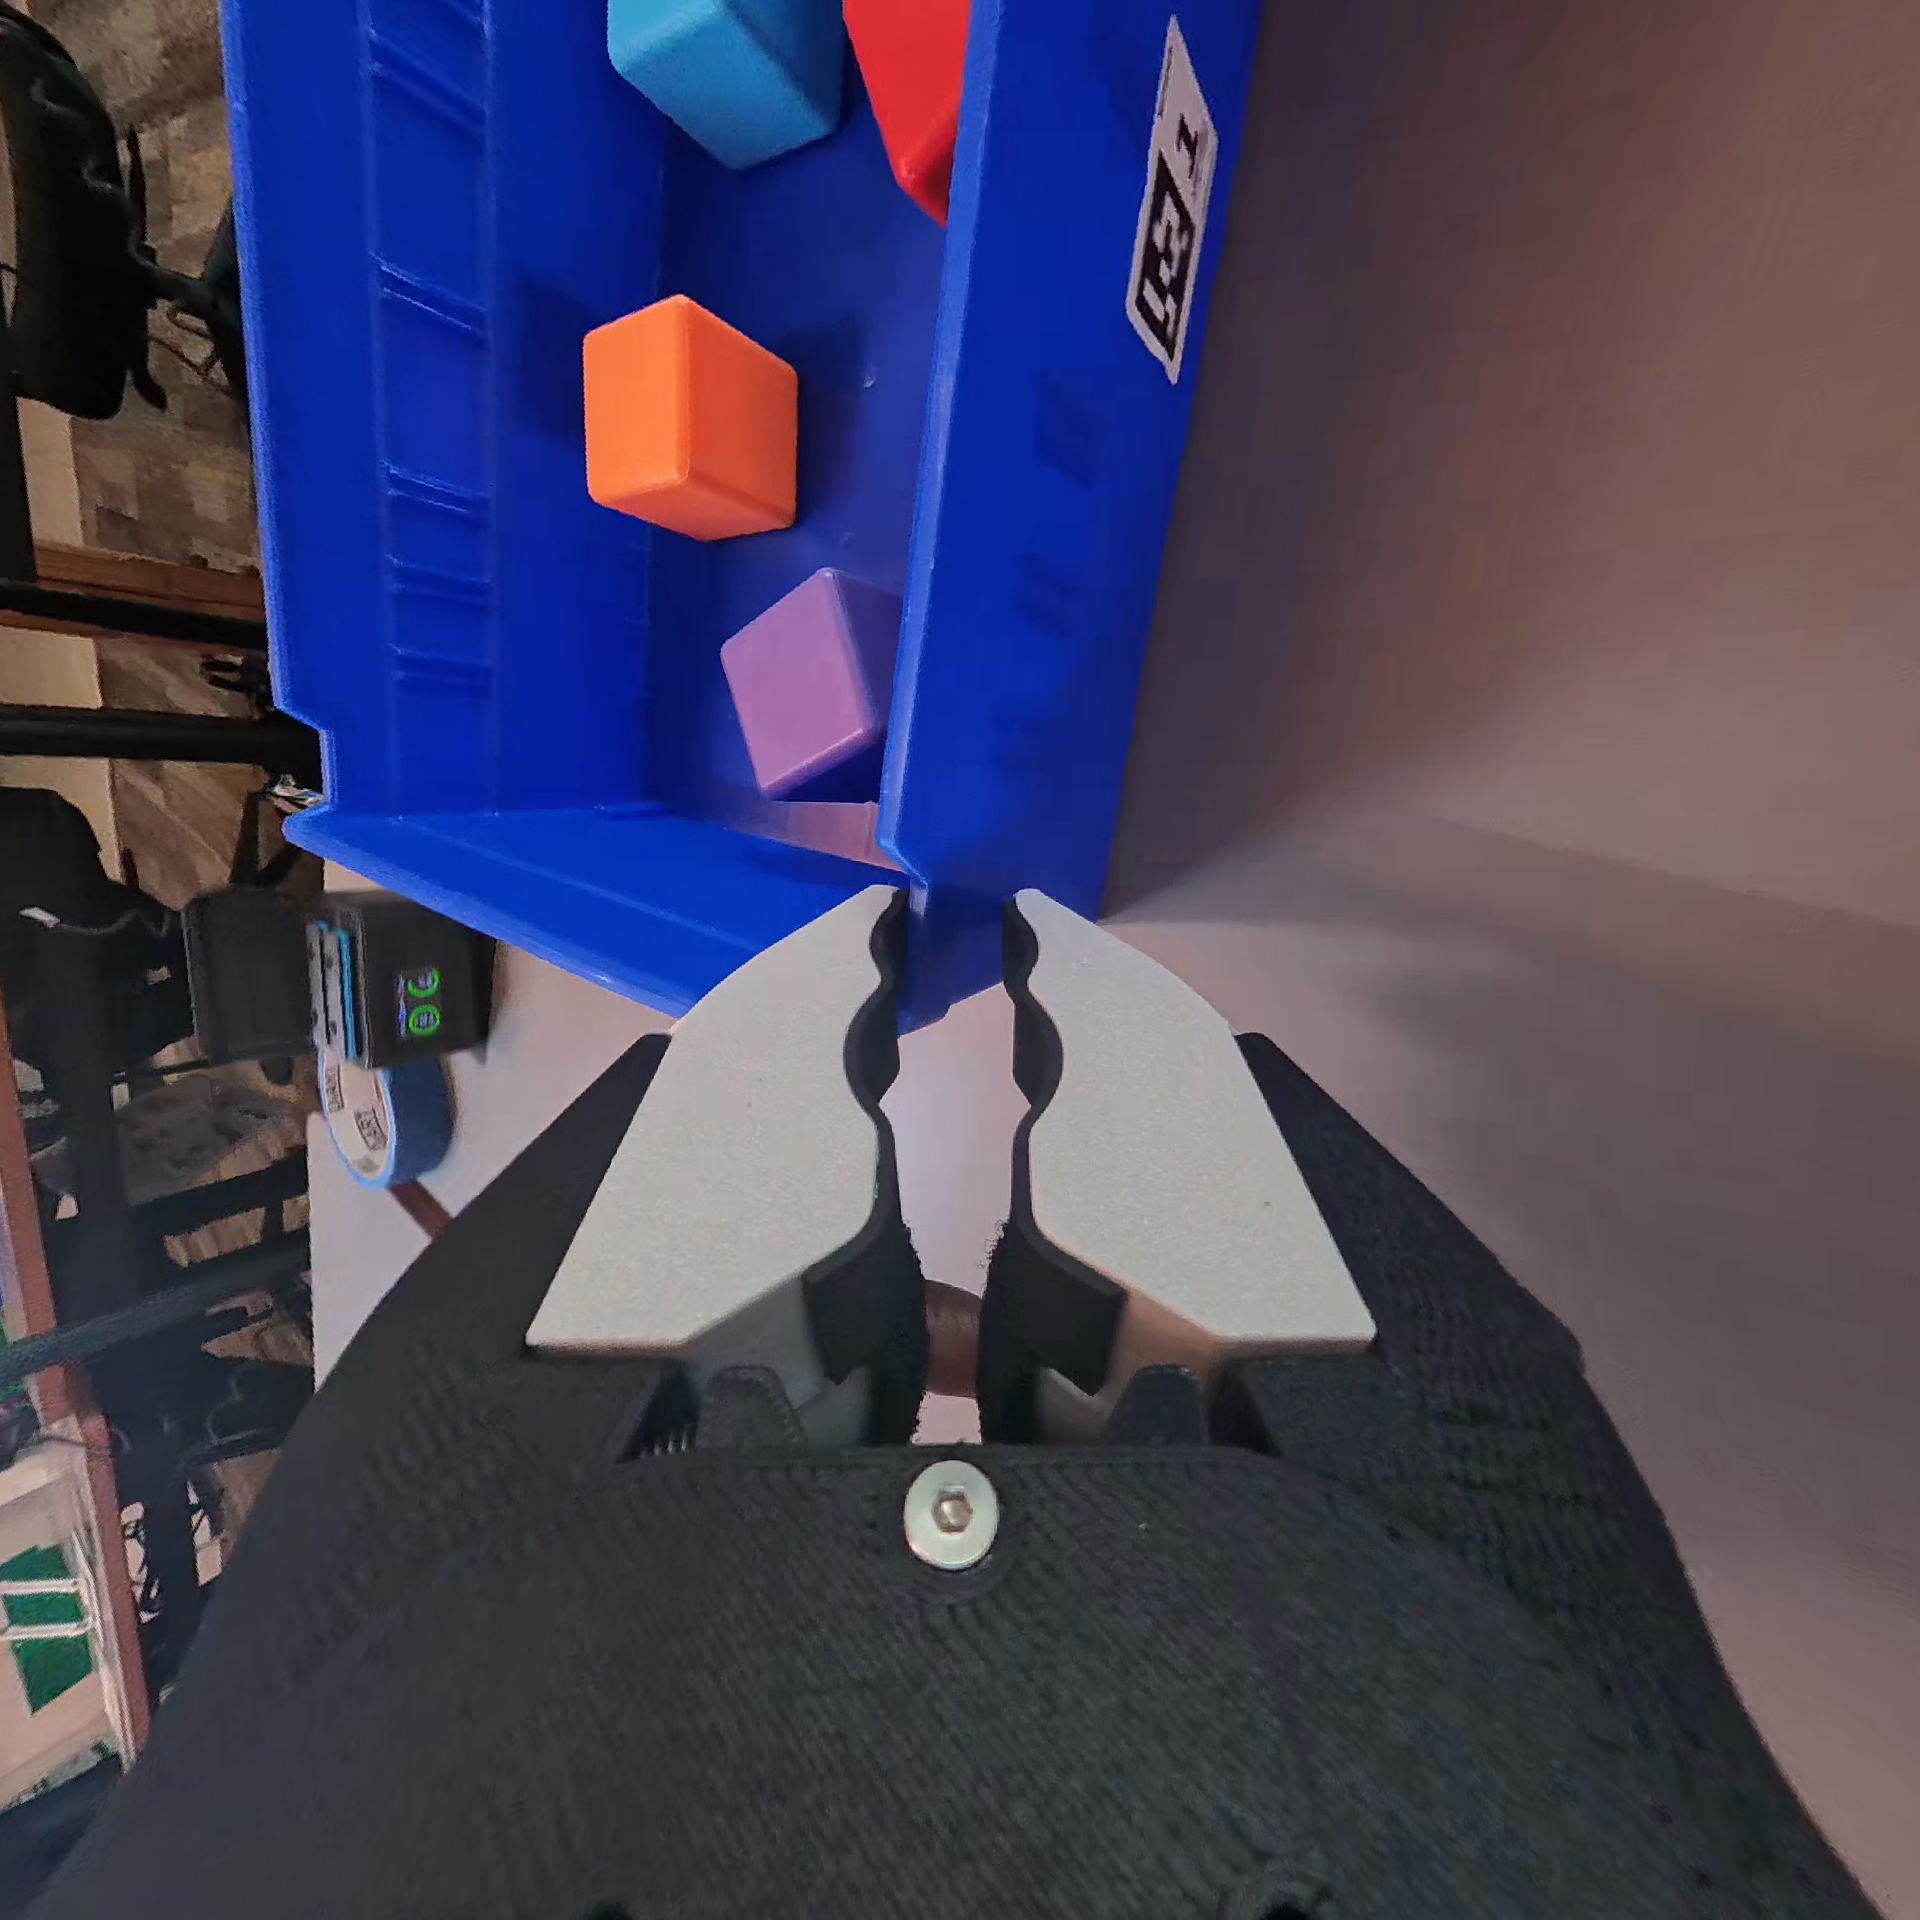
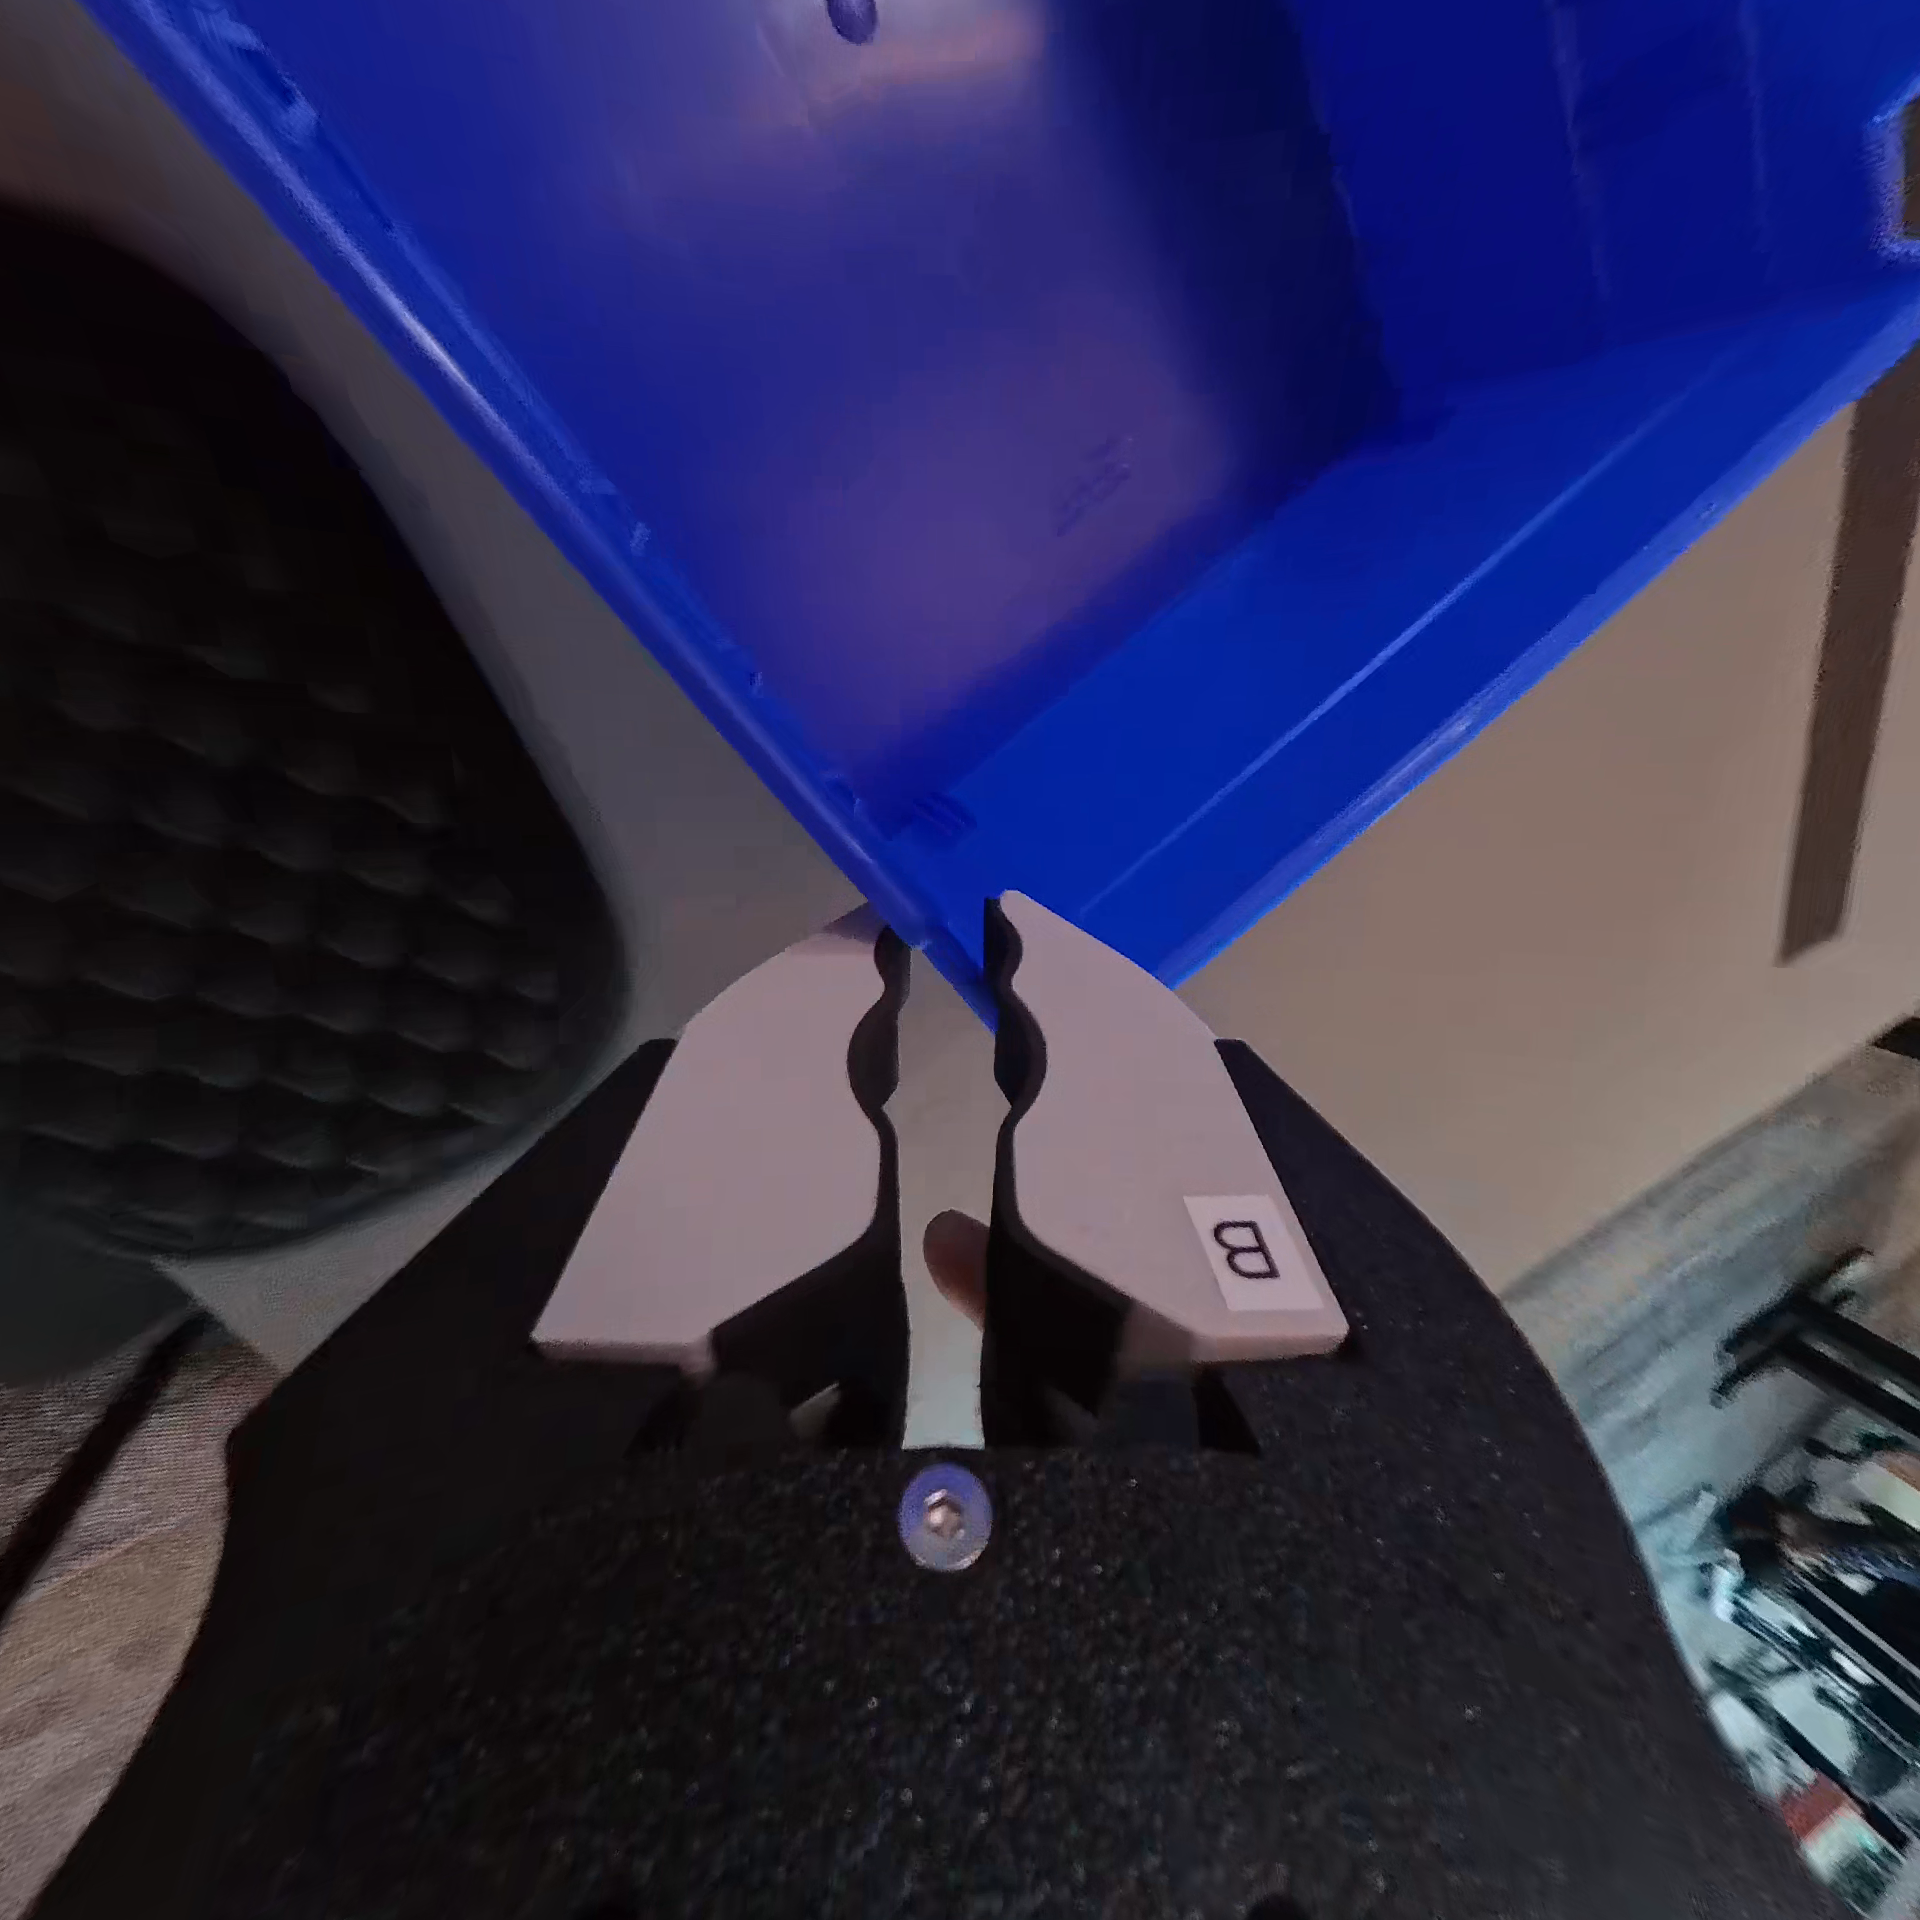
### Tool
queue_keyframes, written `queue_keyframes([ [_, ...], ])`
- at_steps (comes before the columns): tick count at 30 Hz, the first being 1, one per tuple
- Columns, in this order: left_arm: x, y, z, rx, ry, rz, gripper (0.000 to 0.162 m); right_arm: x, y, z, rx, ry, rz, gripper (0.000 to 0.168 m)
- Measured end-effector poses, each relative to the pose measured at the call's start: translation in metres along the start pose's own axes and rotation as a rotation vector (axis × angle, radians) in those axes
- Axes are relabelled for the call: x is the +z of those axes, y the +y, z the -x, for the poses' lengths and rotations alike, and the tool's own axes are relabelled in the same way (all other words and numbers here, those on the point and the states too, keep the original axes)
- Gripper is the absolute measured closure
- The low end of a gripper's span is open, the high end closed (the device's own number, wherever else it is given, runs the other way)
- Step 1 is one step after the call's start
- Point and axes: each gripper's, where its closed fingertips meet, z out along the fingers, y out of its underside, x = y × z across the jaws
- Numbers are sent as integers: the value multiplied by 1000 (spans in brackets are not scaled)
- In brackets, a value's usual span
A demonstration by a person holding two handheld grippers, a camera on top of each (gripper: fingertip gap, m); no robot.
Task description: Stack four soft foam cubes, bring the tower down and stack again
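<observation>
Left wrist view: a blue bin (image 1: 1049,582) fills the upper centre, its long axis running from the jaws toward the top edge. Inside lie four foam cubes, apart from one another: purple cube (image 1: 805,681) nearest, orange cube (image 1: 681,421) above it, light-blue cube (image 1: 727,68) and red cube (image 1: 914,94) at the top edge. The left gripper (image 1: 951,914) pinches the bin's corner wall.

Right wrist view: the right gripper (image 2: 948,925) pinches the bin (image 2: 1039,416) rim at lower centre; no cubes visible.
</observation>
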Motion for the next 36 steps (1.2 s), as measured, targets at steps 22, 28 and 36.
queue_keyframes([
  [22,-84,-181,7,-844,-226,-446,99,-98,-112,-37,732,139,-646,71],
  [28,7,-189,16,-750,-87,-22,98,-13,-180,-14,704,30,-389,65],
  [36,96,-165,5,-720,124,392,86,52,-167,14,671,-56,-56,75],
])
